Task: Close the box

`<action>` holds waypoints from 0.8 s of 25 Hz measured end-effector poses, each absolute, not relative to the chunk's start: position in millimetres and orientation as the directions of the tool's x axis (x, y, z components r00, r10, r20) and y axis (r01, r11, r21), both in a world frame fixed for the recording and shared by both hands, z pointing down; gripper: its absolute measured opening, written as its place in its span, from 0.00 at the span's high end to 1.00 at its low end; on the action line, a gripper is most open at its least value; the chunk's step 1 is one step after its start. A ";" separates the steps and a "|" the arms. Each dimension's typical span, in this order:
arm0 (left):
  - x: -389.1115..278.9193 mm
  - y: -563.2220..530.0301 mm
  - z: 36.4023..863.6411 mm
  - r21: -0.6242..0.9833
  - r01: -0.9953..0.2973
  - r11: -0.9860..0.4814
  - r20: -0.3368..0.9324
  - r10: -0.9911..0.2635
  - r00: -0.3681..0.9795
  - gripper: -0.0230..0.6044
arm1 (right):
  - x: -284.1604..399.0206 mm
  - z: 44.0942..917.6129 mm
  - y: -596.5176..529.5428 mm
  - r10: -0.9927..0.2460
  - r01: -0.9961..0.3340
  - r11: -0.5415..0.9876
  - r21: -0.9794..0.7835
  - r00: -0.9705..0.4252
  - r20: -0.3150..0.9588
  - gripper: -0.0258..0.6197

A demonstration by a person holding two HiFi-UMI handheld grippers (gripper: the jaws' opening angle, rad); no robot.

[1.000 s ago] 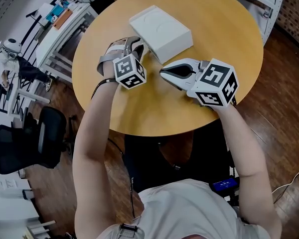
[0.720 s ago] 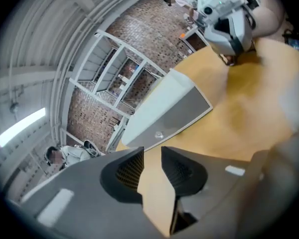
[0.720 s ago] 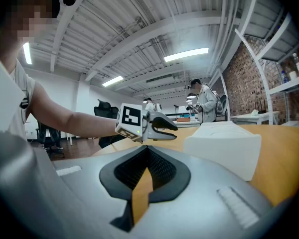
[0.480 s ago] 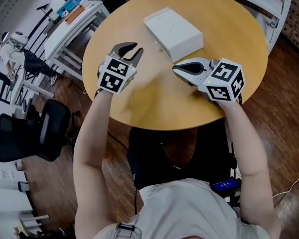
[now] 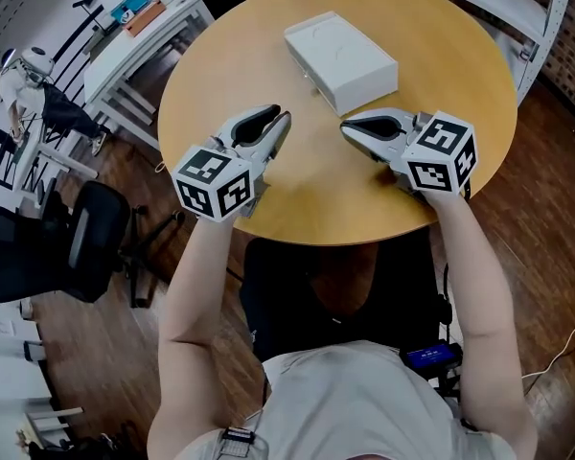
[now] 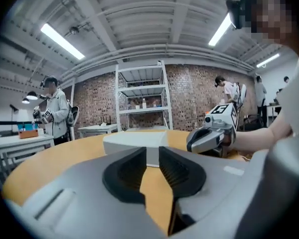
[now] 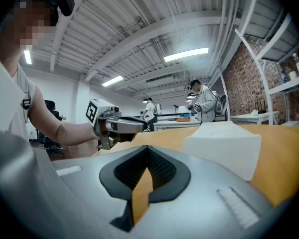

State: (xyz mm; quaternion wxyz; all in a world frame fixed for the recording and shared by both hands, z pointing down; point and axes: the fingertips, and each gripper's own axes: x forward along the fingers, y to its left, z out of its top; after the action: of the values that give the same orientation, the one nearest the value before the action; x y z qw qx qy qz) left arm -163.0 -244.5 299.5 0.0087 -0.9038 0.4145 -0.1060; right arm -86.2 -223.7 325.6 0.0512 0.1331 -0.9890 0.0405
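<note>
Reckon the box [image 5: 341, 60] is closed; I'd hold left gripper [image 5: 276, 119], empty jaws closing, and clenched empty right gripper [image 5: 346, 127] clear of it.

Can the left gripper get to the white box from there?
Probably yes: only bare table lies between the left gripper and the white box, nothing blocks it; its empty jaws are closing.

Evenly bright, lit by ceiling strip lights [image 6: 62, 40], mildly glaring. Faint soft shadows across the worktop [image 5: 307, 209]. Heavy fisheye bending and dark corners in both gripper views; sharp elsewhere.
</note>
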 end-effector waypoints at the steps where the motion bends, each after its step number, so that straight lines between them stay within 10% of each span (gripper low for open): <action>1: -161.4 -242.6 301.4 -0.086 -0.749 -0.657 0.173 -0.750 0.638 0.84 | -86.6 325.1 -224.3 -0.260 -0.268 0.961 -0.066 -0.959 0.112 0.96; 20: -149.2 -235.4 316.4 0.032 -0.725 -0.688 0.078 -0.721 0.688 0.96 | -90.4 327.0 -227.7 -0.259 -0.268 0.961 -0.071 -0.959 0.115 0.96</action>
State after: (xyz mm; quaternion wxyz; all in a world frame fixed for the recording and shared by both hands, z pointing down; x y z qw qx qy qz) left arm -149.2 -235.4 316.4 -0.0299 -0.9182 0.3938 -0.0297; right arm -90.4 -227.7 327.0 0.0522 0.1334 -0.9888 0.0429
